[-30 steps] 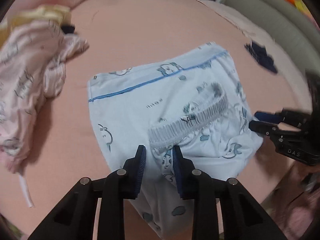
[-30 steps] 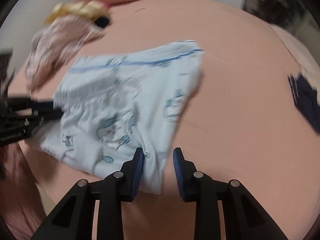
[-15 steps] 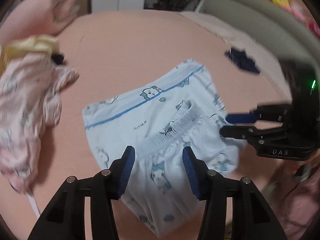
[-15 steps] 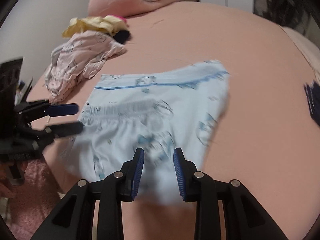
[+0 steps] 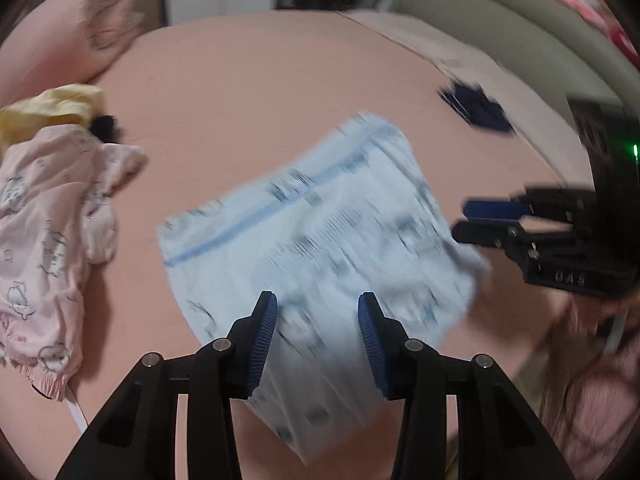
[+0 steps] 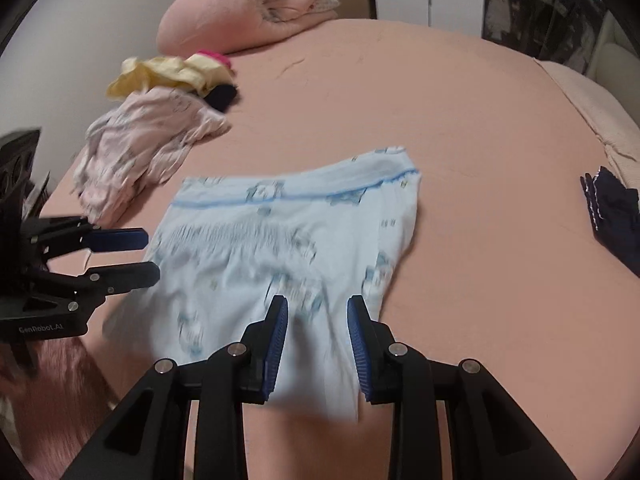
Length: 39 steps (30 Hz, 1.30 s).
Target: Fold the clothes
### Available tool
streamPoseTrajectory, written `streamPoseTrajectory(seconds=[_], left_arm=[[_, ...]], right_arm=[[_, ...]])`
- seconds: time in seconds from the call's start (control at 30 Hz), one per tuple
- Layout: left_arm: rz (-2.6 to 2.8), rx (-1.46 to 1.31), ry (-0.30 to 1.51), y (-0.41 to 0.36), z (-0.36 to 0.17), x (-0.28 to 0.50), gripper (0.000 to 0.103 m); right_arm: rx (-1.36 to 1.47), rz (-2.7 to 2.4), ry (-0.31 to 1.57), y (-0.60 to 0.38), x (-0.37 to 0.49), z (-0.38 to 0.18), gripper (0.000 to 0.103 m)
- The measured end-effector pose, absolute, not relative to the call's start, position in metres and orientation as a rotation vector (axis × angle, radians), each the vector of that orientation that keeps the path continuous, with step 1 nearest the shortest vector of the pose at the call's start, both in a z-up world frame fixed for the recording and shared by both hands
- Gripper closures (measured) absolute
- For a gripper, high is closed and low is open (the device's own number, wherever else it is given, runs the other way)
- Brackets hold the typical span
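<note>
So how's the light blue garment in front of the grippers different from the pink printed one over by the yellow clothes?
The light blue garment lies spread fairly flat on the bed; the pink garment sits crumpled in a heap. The blue one has a darker blue stripe across it; the pink one shows none. The blue one lies by itself, while the pink one touches the yellow clothes. Both are pale with small cartoon prints.

A bed point(image 6: 460, 128) in a salmon-pink sheet fills the space ahead of each claw — smooth, evenly lit. Far ahead of the right claw, slightly left, a pink pillow point(image 6: 244, 4) lies at the bed's end; a pale wall point(image 6: 80, 12) rises left. A grey-green sofa point(image 5: 500, 12) stands beyond, right of the left claw.
</note>
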State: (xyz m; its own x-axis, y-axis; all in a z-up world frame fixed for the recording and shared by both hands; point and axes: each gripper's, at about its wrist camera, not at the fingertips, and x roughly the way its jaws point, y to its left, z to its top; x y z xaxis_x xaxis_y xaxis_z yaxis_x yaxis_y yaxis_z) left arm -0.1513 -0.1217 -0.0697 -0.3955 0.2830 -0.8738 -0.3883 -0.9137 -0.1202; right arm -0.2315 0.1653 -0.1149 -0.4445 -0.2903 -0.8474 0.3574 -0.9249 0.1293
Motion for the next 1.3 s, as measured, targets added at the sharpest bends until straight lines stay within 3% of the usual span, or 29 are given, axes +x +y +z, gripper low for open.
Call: streamPoseTrajectory(seconds=[0.17, 0.23, 0.3, 0.4, 0.57, 0.7, 0.73, 0.8, 0.9, 1.03, 1.17, 1.3], left_arm=[[2.312, -1.593, 0.301, -0.122, -0.106, -0.149, 0.061], [2.333, -1.586, 0.264, -0.134, -0.098, -0.145, 0.062], [2.356, -1.514, 0.187, -0.143, -0.079, -0.138, 0.062], [2.366, -1.464, 0.130, -0.137, -0.071, -0.134, 0.062], [2.297, -1.553, 0.259, -0.114, -0.110, -0.134, 0.062], [2.304, -1.563, 0.309, -0.130, -0.109, -0.128, 0.060], [2.306, -1.566, 0.325, -0.134, -0.107, -0.127, 0.057], [2.300, -1.590, 0.265, -0.144, -0.104, -0.128, 0.057], [2.337, -1.490, 0.140, -0.144, -0.083, -0.125, 0.057], [2.379, -1.454, 0.147, -0.129, -0.080, -0.130, 0.057], [2.425, -1.439, -0.123, -0.160, -0.081, -0.145, 0.057], [2.358, -1.462, -0.173, -0.159, -0.095, -0.155, 0.057]], right_arm=[[1.467, -2.320, 0.341, 0.148, -0.223, -0.155, 0.073], [1.469, -2.351, 0.274, 0.167, -0.229, -0.157, 0.072], [1.515, -2.369, 0.182, 0.190, -0.234, -0.150, 0.065], [1.408, -2.426, 0.164, 0.195, -0.225, -0.128, 0.063], [1.397, -2.288, 0.290, 0.146, -0.207, -0.152, 0.063], [1.430, -2.318, 0.329, 0.163, -0.207, -0.168, 0.066], [1.457, -2.346, 0.357, 0.172, -0.207, -0.169, 0.055], [1.475, -2.348, 0.268, 0.195, -0.207, -0.168, 0.048], [1.490, -2.424, 0.257, 0.211, -0.205, -0.159, 0.048], [1.356, -2.400, 0.160, 0.191, -0.191, -0.144, 0.048], [1.303, -2.384, 0.186, 0.152, -0.192, -0.148, 0.048], [1.327, -2.367, 0.171, 0.126, -0.217, -0.151, 0.048]])
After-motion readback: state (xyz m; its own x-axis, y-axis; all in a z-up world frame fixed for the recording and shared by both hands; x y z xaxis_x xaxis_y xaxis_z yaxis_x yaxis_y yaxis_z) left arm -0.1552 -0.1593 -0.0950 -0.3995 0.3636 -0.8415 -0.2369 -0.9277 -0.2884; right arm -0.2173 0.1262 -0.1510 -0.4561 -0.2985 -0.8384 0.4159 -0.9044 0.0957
